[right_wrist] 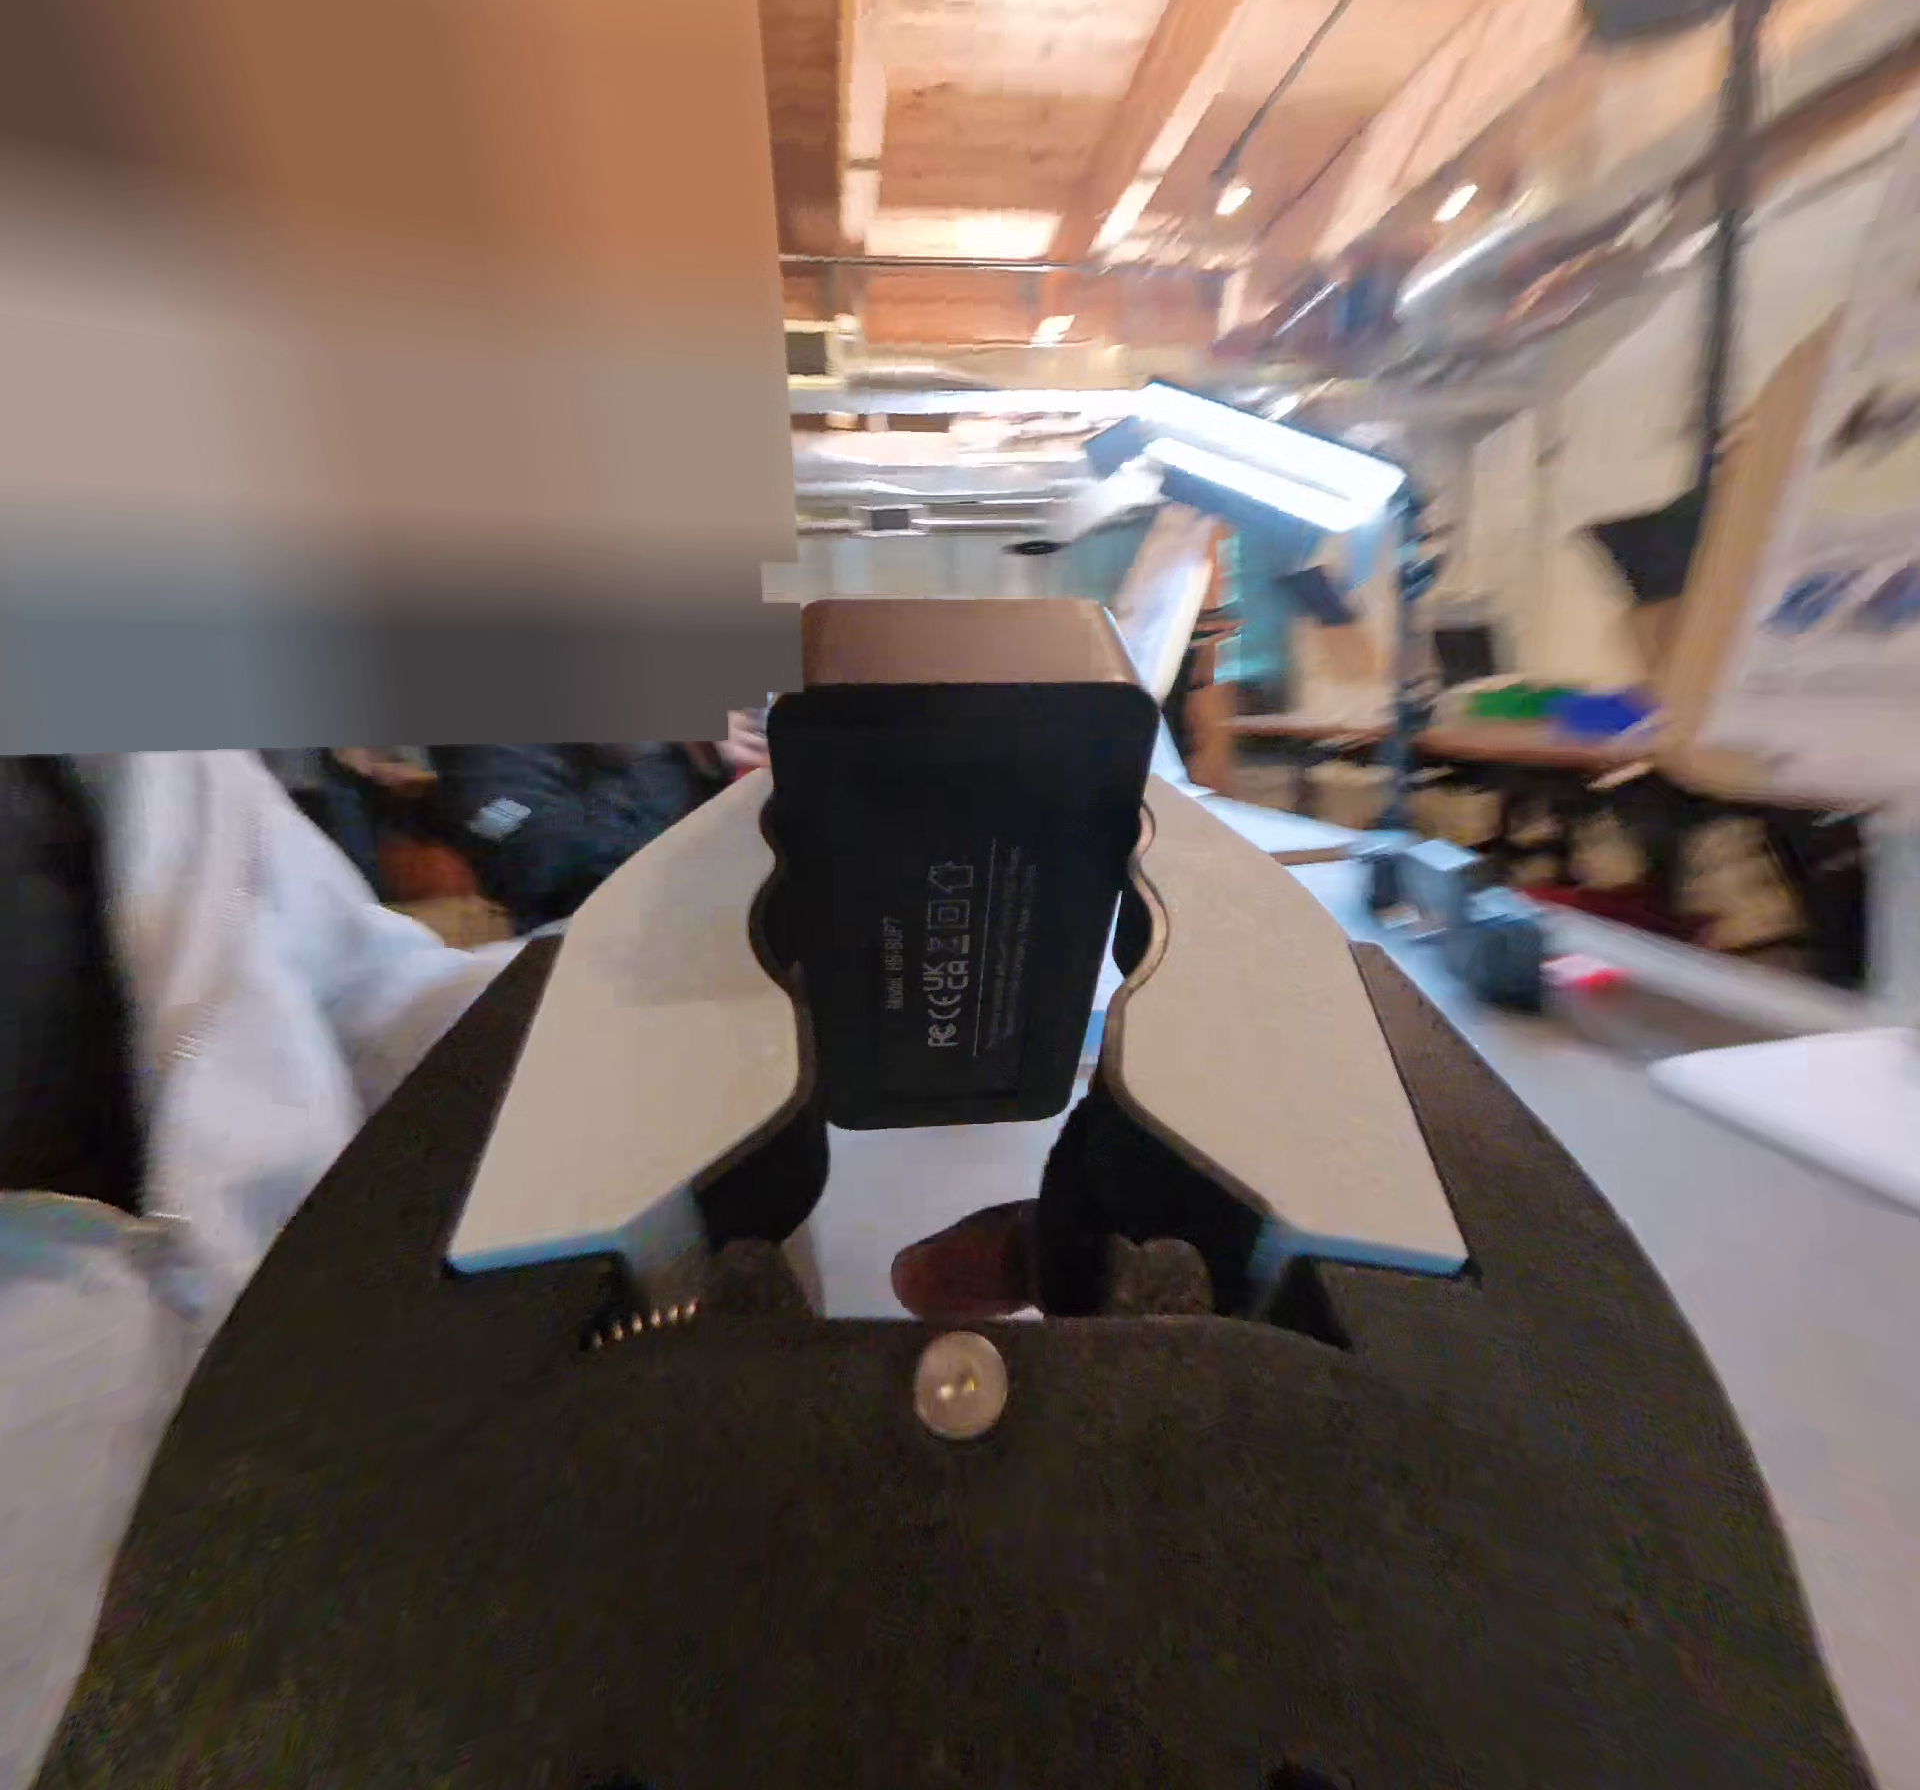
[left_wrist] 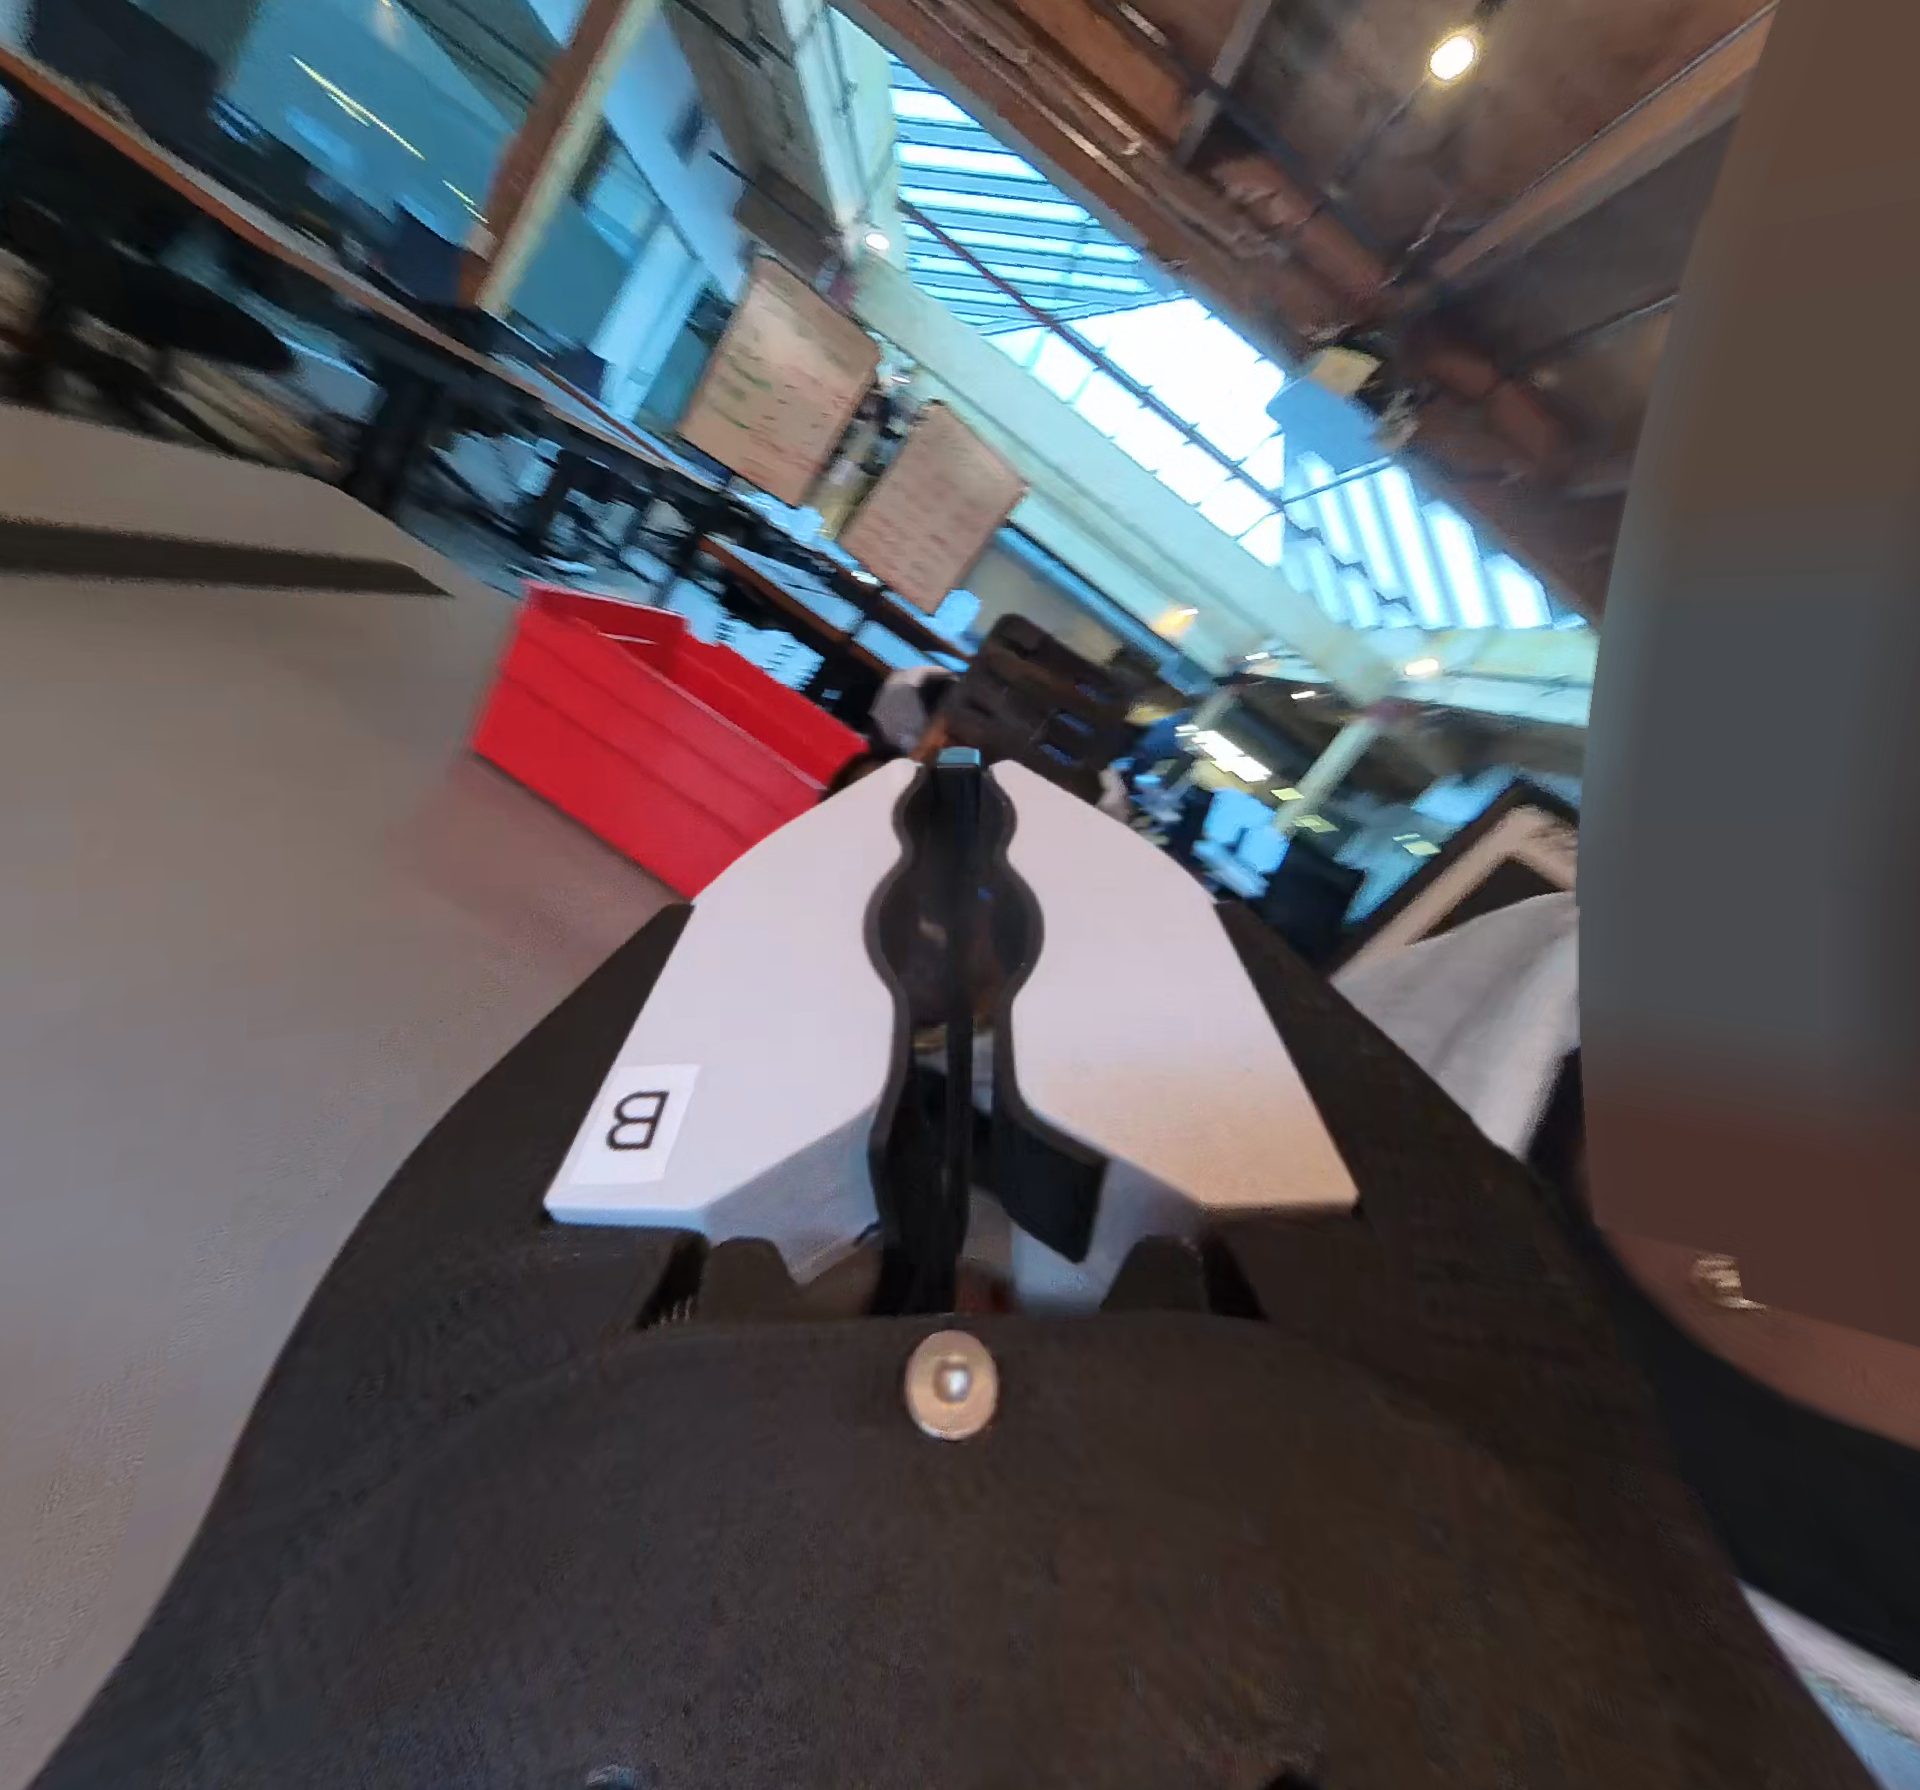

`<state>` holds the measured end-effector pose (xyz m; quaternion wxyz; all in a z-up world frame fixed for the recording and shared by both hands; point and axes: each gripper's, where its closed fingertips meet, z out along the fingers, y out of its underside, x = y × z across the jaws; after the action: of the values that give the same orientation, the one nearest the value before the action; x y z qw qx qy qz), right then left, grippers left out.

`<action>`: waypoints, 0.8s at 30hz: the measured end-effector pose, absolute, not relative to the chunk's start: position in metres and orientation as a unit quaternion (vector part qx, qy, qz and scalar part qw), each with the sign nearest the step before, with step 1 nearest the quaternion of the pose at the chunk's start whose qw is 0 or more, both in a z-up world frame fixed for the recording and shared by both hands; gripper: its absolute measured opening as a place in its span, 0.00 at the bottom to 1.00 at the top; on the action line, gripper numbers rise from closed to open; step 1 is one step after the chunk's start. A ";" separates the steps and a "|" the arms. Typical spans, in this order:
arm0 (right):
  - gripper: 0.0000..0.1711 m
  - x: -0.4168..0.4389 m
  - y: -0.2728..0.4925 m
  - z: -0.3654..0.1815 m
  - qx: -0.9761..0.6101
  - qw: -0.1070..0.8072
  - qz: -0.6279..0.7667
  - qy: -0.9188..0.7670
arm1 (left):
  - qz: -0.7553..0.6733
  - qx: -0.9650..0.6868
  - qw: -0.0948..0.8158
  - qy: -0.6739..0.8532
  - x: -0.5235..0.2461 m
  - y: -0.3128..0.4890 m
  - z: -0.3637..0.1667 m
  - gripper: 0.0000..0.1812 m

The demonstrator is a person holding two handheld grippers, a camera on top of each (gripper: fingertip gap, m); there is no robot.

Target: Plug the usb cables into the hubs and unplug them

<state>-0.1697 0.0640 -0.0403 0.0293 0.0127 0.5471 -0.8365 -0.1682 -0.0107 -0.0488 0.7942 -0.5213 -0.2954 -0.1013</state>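
Clamped between the right tool's (right_wrist: 951,893) white fingers, the black hub (right_wrist: 961,893) points toward twelve o'clock, raised to meet a plug. Left tool (left_wrist: 954,784) pinches a thin black usb cable (left_wrist: 948,1065), connector forward.

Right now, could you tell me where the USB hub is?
In the right wrist view, the hub sits clamped between the right gripper fingers at centre frame, raised above the grey table.
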 end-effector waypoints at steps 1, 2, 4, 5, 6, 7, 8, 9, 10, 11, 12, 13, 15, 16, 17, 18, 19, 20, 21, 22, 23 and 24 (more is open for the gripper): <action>0.35 -0.169 0.064 -0.039 -0.005 -0.036 -0.835 0.549 | -0.138 -0.507 0.796 -0.301 -0.165 -0.007 -0.044 0.05; 0.35 -0.168 0.064 -0.038 -0.024 -0.094 -0.829 0.551 | -0.169 -0.493 0.795 -0.310 -0.163 -0.005 -0.041 0.05; 0.35 -0.163 0.059 -0.040 -0.064 -0.195 -0.803 0.559 | -0.223 -0.481 0.783 -0.325 -0.158 0.003 -0.036 0.05; 0.35 -0.161 0.056 -0.042 -0.082 -0.242 -0.785 0.564 | -0.241 -0.486 0.774 -0.328 -0.155 0.008 -0.036 0.05; 0.35 -0.159 0.053 -0.045 -0.101 -0.285 -0.765 0.569 | -0.250 -0.499 0.762 -0.328 -0.151 0.014 -0.038 0.05; 0.35 -0.157 0.050 -0.048 -0.119 -0.319 -0.745 0.574 | -0.253 -0.515 0.750 -0.328 -0.147 0.020 -0.040 0.05; 0.35 -0.156 0.047 -0.051 -0.132 -0.344 -0.729 0.577 | -0.255 -0.530 0.740 -0.328 -0.143 0.026 -0.042 0.05; 0.35 -0.155 0.046 -0.052 -0.141 -0.360 -0.718 0.579 | -0.257 -0.543 0.730 -0.325 -0.139 0.032 -0.043 0.05; 0.35 -0.154 0.045 -0.054 -0.149 -0.370 -0.711 0.580 | -0.256 -0.557 0.721 -0.322 -0.136 0.037 -0.045 0.05; 0.35 -0.153 0.045 -0.055 -0.156 -0.379 -0.704 0.580 | -0.250 -0.572 0.713 -0.320 -0.133 0.040 -0.047 0.05; 0.35 -0.153 0.045 -0.055 -0.160 -0.390 -0.698 0.579 | -0.245 -0.583 0.706 -0.319 -0.132 0.043 -0.048 0.05; 0.35 -0.153 0.045 -0.055 -0.165 -0.401 -0.691 0.578 | -0.245 -0.587 0.703 -0.318 -0.131 0.044 -0.049 0.05; 0.35 -0.151 0.045 -0.054 -0.176 -0.417 -0.683 0.574 | -0.253 -0.586 0.700 -0.320 -0.130 0.046 -0.048 0.05; 0.35 -0.149 0.046 -0.053 -0.178 -0.421 -0.681 0.571 | -0.252 -0.588 0.698 -0.321 -0.130 0.046 -0.049 0.05; 0.35 -0.148 0.046 -0.052 -0.180 -0.423 -0.682 0.569 | -0.250 -0.591 0.697 -0.319 -0.129 0.046 -0.049 0.05; 0.35 -0.148 0.046 -0.051 -0.181 -0.426 -0.680 0.569 | -0.252 -0.591 0.697 -0.319 -0.129 0.046 -0.049 0.05; 0.35 -0.147 0.046 -0.051 -0.184 -0.427 -0.679 0.569 | -0.250 -0.593 0.697 -0.317 -0.128 0.047 -0.049 0.05; 0.35 -0.147 0.045 -0.052 -0.186 -0.426 -0.677 0.570 | -0.247 -0.597 0.695 -0.315 -0.127 0.047 -0.050 0.05; 0.35 -0.146 0.045 -0.053 -0.189 -0.427 -0.675 0.571 | -0.242 -0.602 0.693 -0.314 -0.126 0.047 -0.051 0.05; 0.35 -0.146 0.045 -0.054 -0.192 -0.429 -0.671 0.573 | -0.235 -0.609 0.690 -0.313 -0.126 0.046 -0.052 0.05; 0.35 -0.146 0.044 -0.055 -0.195 -0.432 -0.668 0.574 | -0.227 -0.618 0.686 -0.310 -0.125 0.046 -0.053 0.05; 0.35 -0.146 0.044 -0.055 -0.197 -0.433 -0.665 0.575 | -0.217 -0.627 0.682 -0.308 -0.125 0.045 -0.054 0.05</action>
<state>-0.1461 0.0437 -0.0553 -0.4333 -0.1971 0.5752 -0.6653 -0.1250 0.0451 -0.0541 0.6817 -0.6271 -0.3077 -0.2173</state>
